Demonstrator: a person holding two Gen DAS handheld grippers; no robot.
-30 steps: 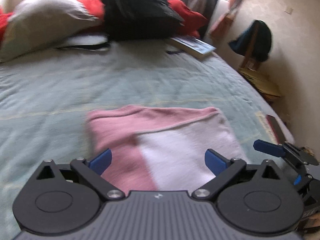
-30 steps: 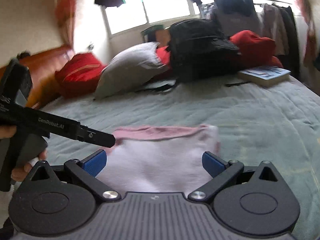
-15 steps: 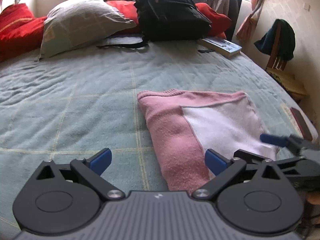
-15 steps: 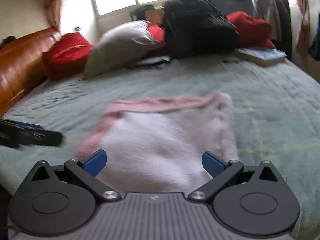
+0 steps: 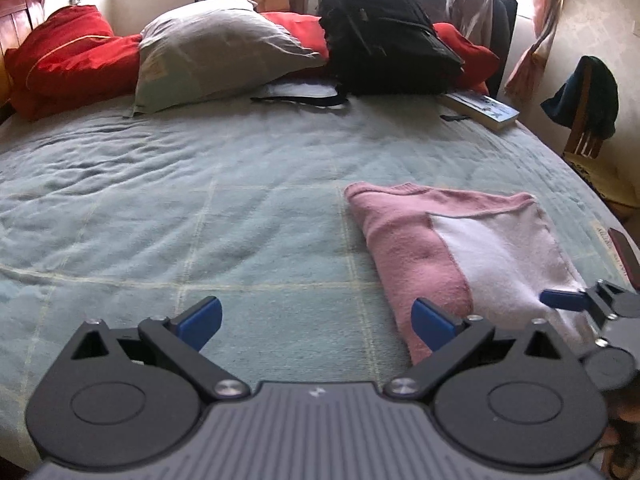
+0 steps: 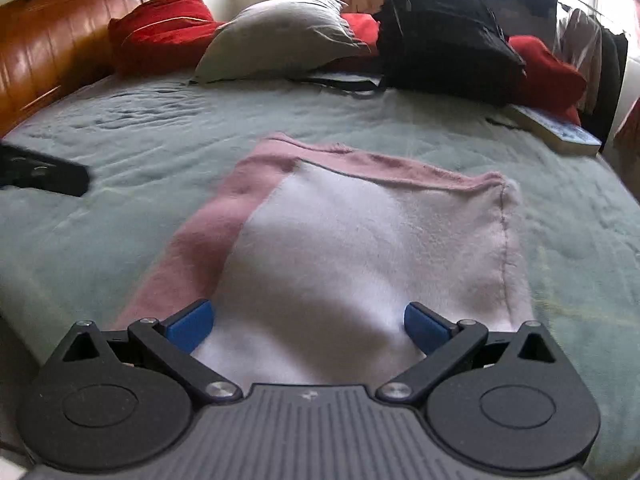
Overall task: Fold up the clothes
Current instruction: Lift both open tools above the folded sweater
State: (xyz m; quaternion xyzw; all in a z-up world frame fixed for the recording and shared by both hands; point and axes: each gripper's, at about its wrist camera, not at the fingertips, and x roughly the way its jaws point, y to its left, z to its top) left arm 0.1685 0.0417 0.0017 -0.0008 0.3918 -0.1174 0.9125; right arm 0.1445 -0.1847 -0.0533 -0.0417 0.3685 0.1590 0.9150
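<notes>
Here the pink-and-white garment (image 6: 352, 248) is lying folded into a compact rectangle on the green bedspread (image 5: 200, 208), near the bed's front edge and well apart from the grey pillow (image 5: 216, 52), black backpack (image 5: 384, 36) and book (image 5: 484, 110) at the far end. The right gripper (image 6: 306, 326) is hovering directly over the garment's near edge, its jaws standing wide apart and gripping nothing. The left gripper (image 5: 316, 320) is hanging over bare bedspread just beside the garment's pink left side (image 5: 416, 256), equally wide open and empty; its right blue fingertip (image 5: 432, 322) is overlapping the pink edge in view, though contact cannot be told.

The fabric is looking like soft, fuzzy knit: probably light, limp and not slippery, so it is likely sagging wherever unsupported. Layers are appearing stacked, so a pinch at one corner could be lifting only the top layer. The safer hold is judged to be both near corners together, each gripper closing through the full thickness of the fold.
</notes>
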